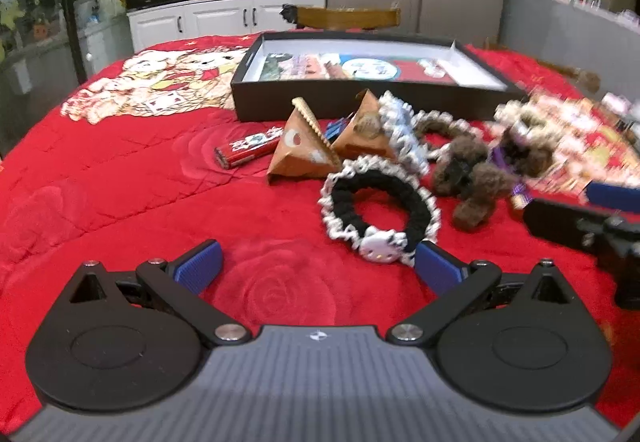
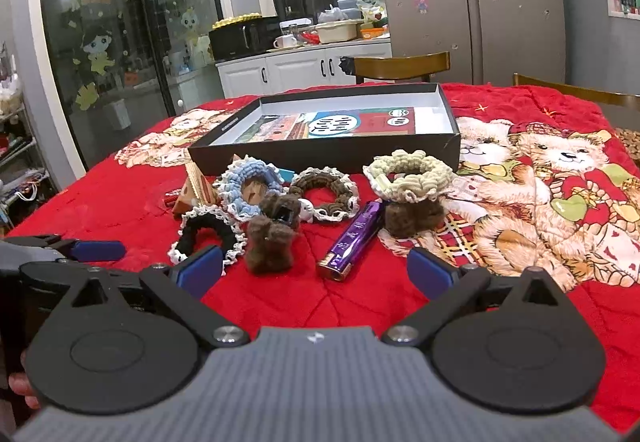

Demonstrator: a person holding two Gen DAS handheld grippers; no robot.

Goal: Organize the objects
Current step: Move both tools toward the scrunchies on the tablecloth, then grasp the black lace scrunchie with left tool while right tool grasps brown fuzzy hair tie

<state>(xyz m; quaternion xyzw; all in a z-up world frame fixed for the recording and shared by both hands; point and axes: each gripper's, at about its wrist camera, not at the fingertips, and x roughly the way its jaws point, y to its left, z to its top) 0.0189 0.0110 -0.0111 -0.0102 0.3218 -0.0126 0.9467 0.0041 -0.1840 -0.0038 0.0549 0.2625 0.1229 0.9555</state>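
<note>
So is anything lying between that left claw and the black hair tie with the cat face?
Nothing visible. The left gripper is open, and the black scrunchie lies just ahead on the red cloth, nearest to its right finger.

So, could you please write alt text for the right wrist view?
An open right gripper hovers over a red quilt strewn with scrunchies, fuzzy brown clips and a purple lighter. An open black box sits behind them, with a kitchen beyond.
</note>
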